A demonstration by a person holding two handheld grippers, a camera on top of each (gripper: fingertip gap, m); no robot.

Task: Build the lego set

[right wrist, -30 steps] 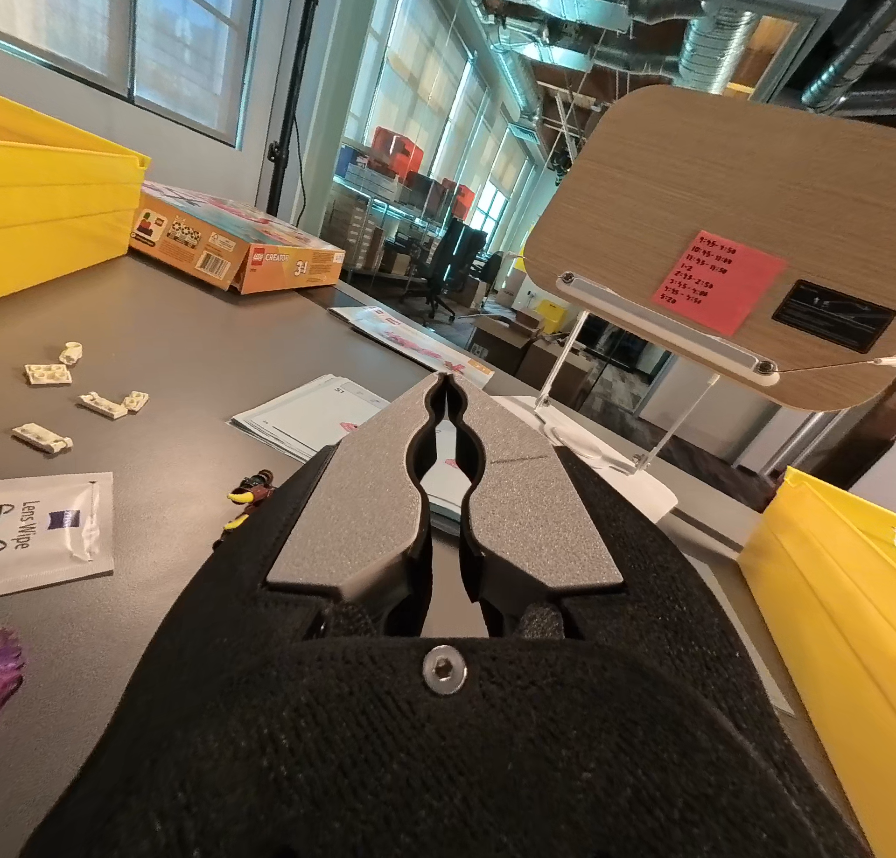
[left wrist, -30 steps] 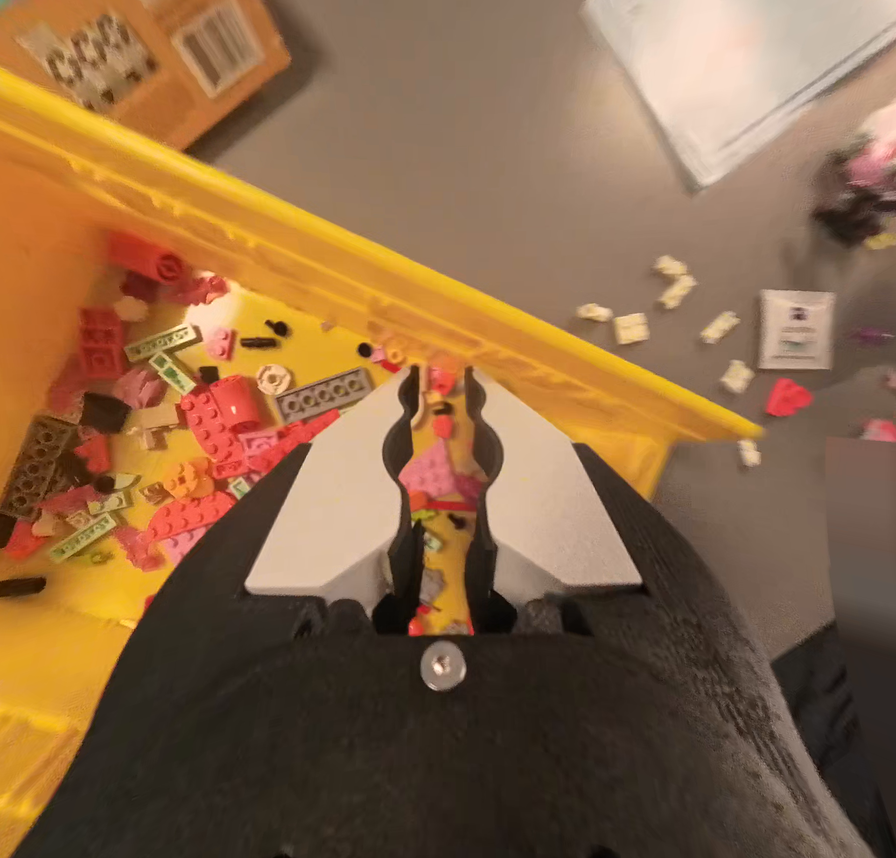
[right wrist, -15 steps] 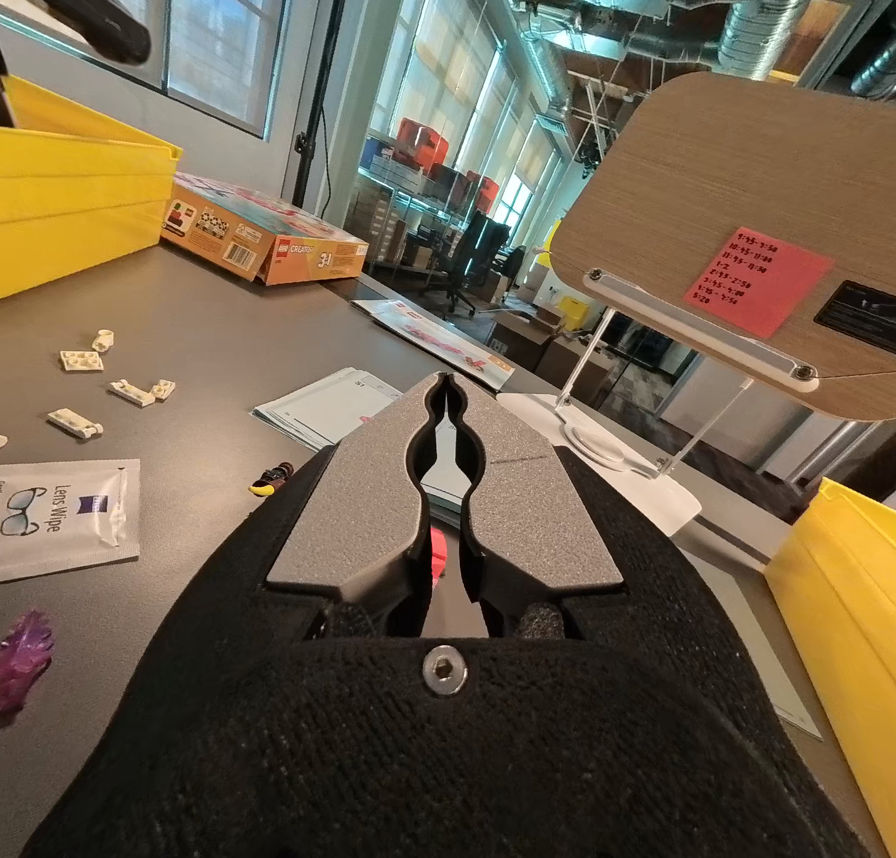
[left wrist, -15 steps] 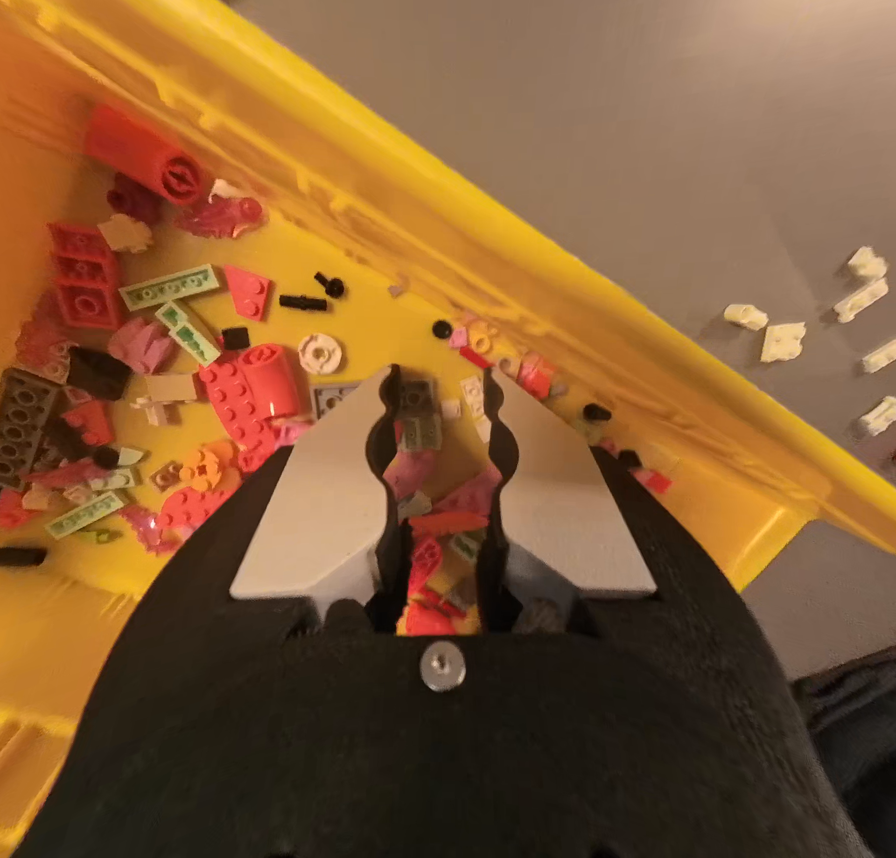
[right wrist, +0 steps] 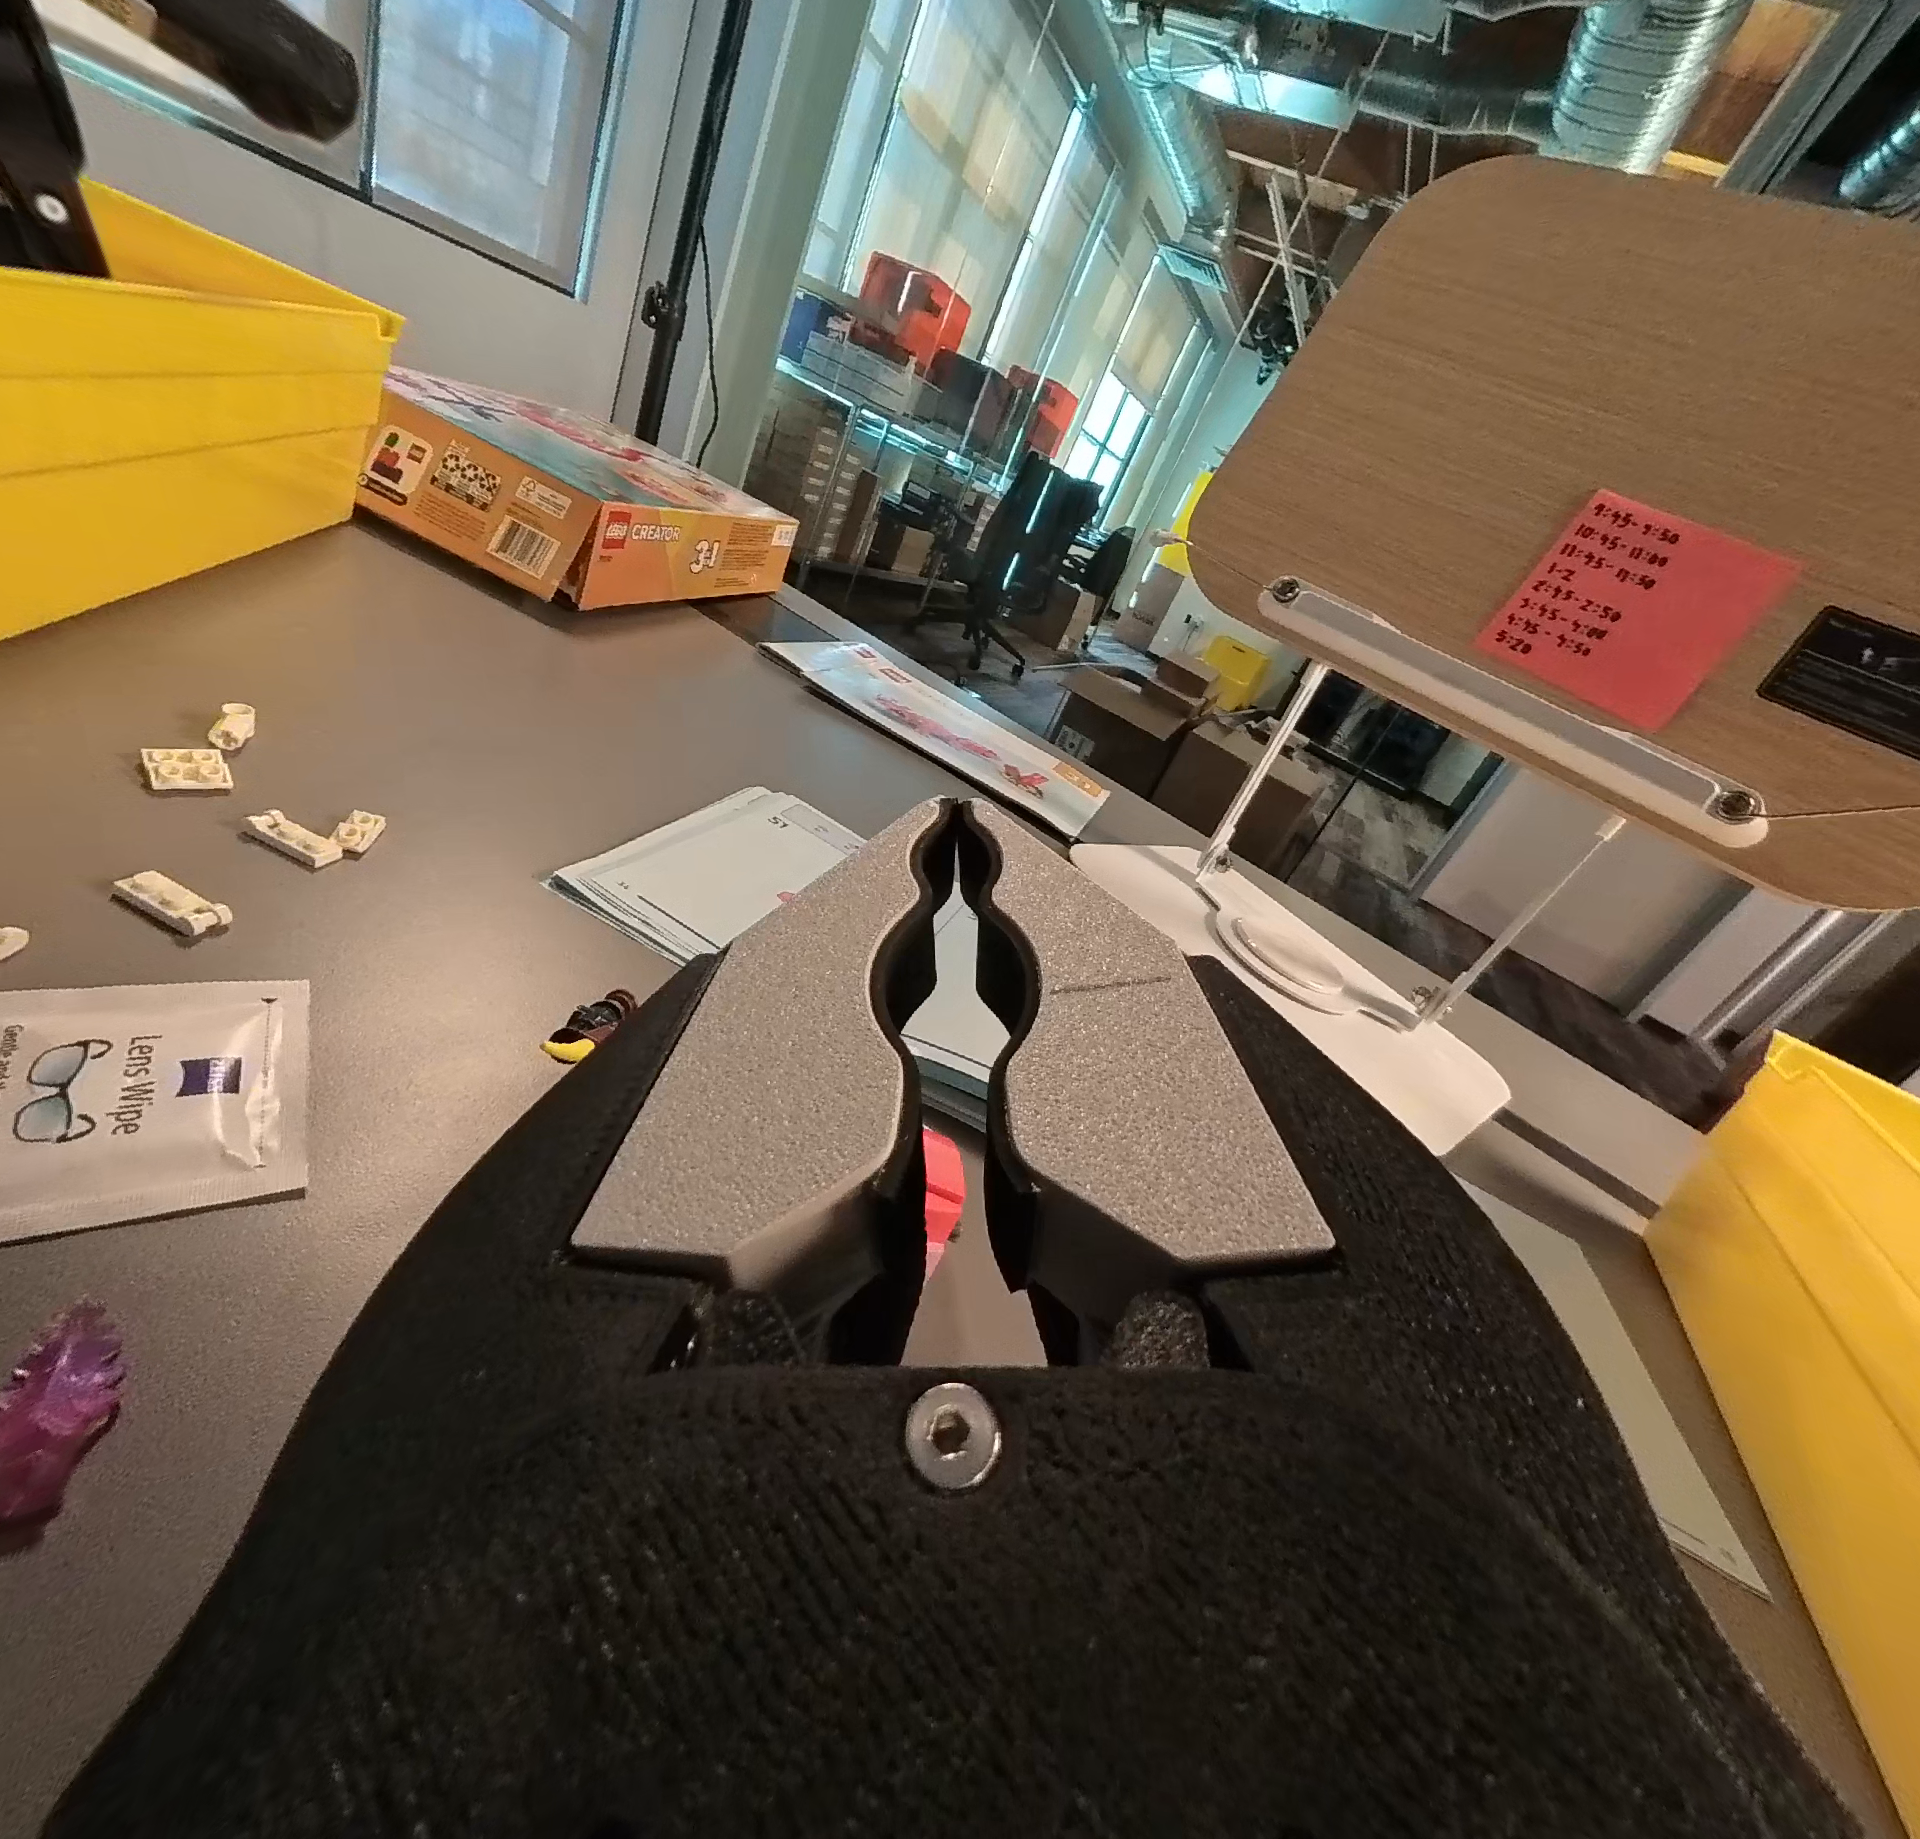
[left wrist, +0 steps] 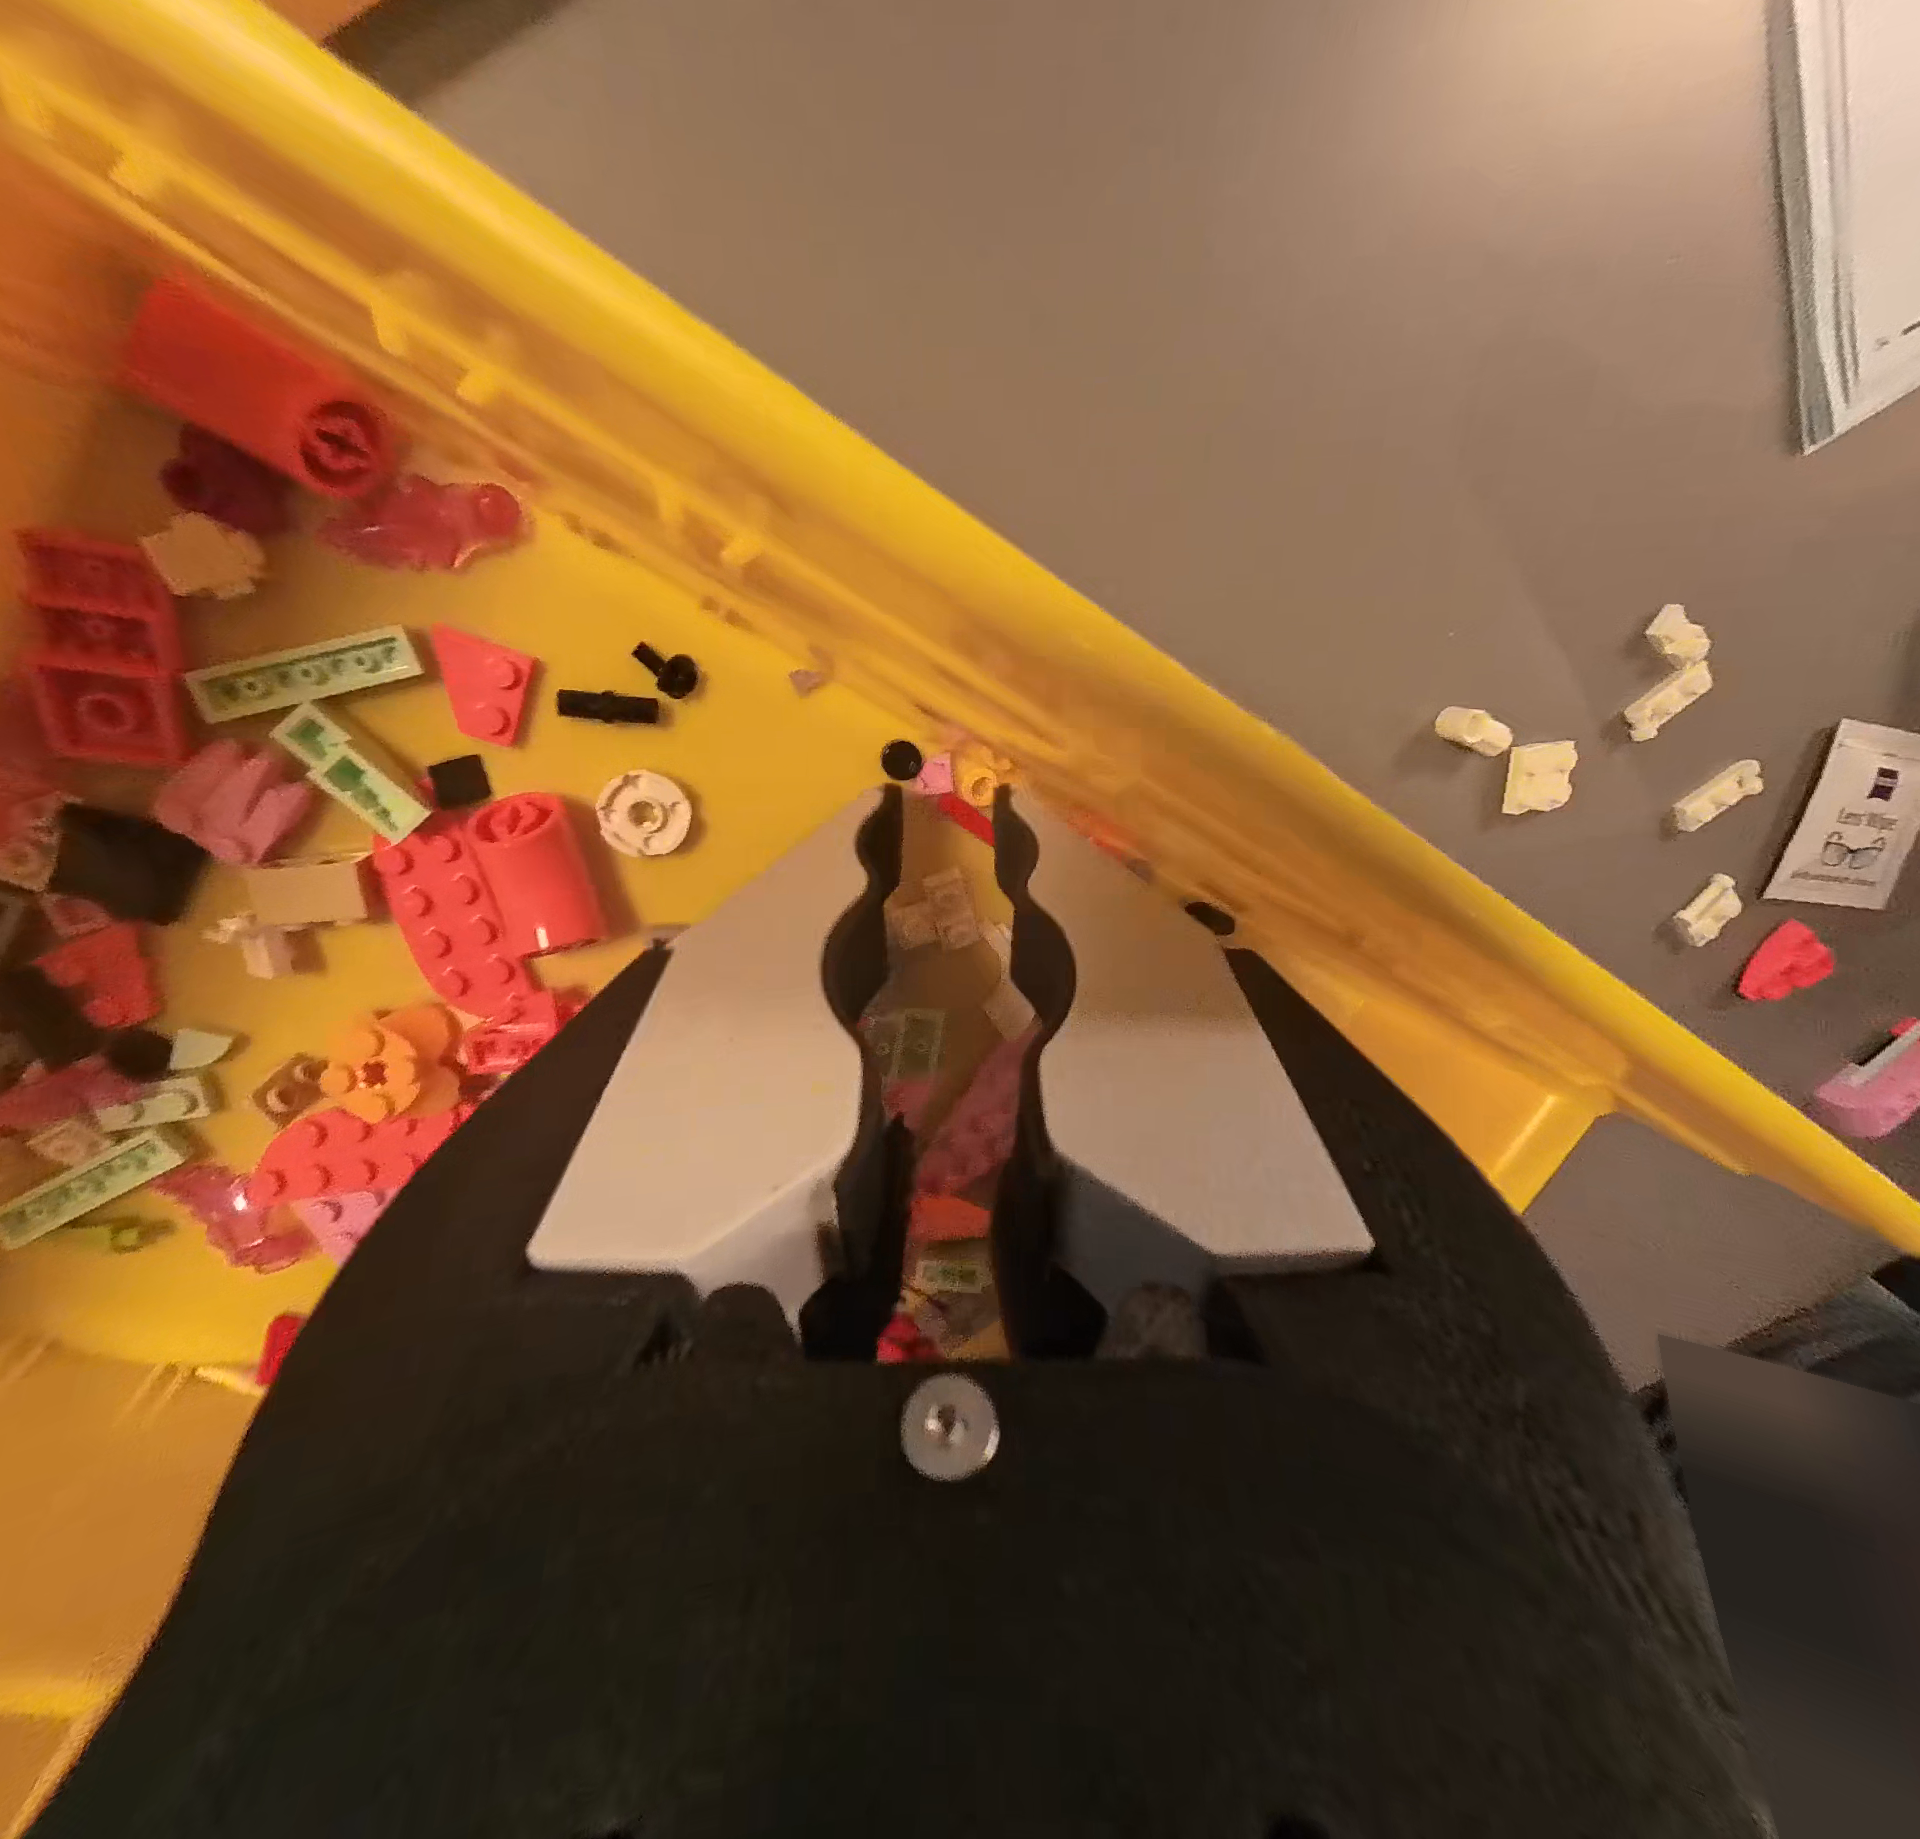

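The yellow bin (left wrist: pixel 727 501) fills the frame's left. Mid-frame above the grey surface (right wrist: pixel 468 698), the right tongs (right wrist: pixel 954 804) are closed on nothing. The left tongs (left wrist: pixel 940 813), centre frame, stand narrowly apart around a small tan brick (left wrist: pixel 940 906); whether they pinch it, I cannot tell.

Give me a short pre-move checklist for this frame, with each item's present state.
1. Left gripper over the yellow bin, tips by its far wall: ok.
2. Left fingers apart, with small tan pieces seen between them: ok.
3. A piece actually clamped by the left gripper: cannot tell; the pieces may simply lie on the bin floor below.
4. Right gripper closed with nothing between its tips: ok.
5. Right gripper held above the grey table, apart from the booklets and white pieces: ok.
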